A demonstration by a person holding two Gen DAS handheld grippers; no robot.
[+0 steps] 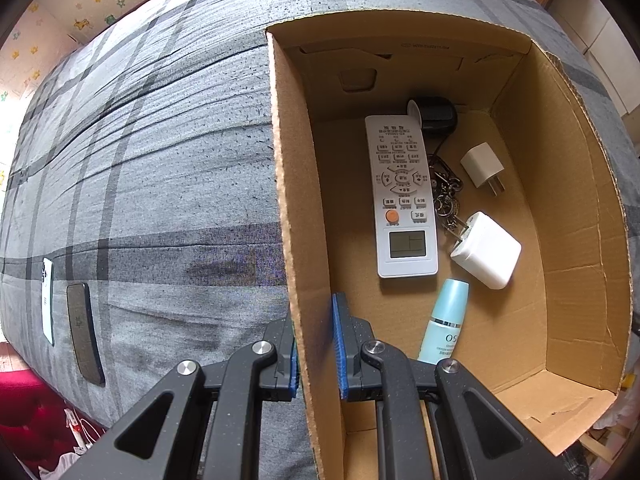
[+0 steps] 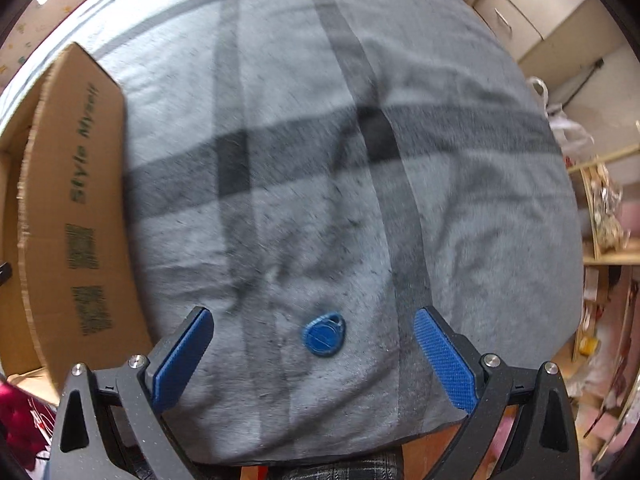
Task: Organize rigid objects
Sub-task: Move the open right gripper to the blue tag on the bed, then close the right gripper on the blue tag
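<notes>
The right tool (image 2: 314,356) hangs wide open and empty over the bed (image 2: 460,200), with the blue tag (image 2: 323,334) lying flat on the cover between its pads, a little ahead of them and near the bed's near edge. The tag is round, so no long axis matters; its small loop points up and to the right, and the right hand is plainly the nearer one. The left tool (image 1: 316,344) is clamped on the left wall of the box (image 1: 292,184), which holds a remote (image 1: 402,196), two chargers, keys and a bottle (image 1: 446,320); the box lies to the left of the tag.
</notes>
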